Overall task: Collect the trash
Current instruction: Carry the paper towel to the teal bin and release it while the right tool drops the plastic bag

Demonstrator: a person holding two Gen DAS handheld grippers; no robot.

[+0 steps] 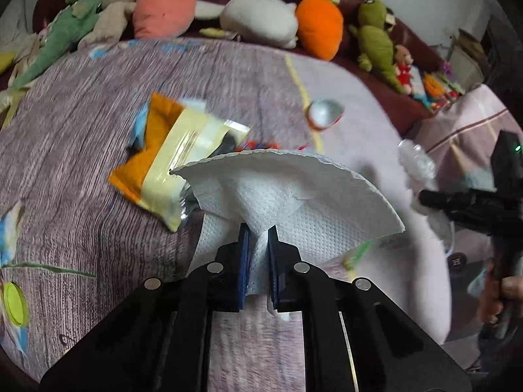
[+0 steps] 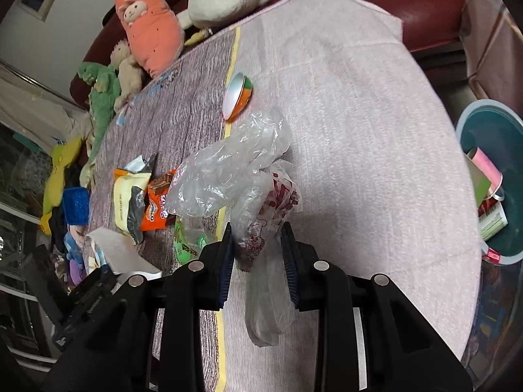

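My left tongs [image 1: 258,238] pinch a white tissue [image 1: 287,189] above the bed [image 1: 81,150]; my right tongs [image 2: 258,241] clamp crumpled plastic bags [image 2: 228,170] over its middle. Those slippery bags could slide free before the bin [image 2: 487,130] beyond the bed's right edge.

One paper napkin [image 1: 291,189], one plastic bag [image 2: 235,170], two snack wrappers [image 2: 130,196] [image 2: 158,204], one small cup [image 2: 238,96], one bin [image 2: 490,150].

A bed with a grey-purple and pale pink striped cover [image 2: 343,130] fills mid-frame. On it lie a tipped orange-and-white cup [image 2: 238,96] near upper centre and yellow and orange snack wrappers [image 2: 140,199] at left, with a green wrapper [image 2: 188,245] just below.
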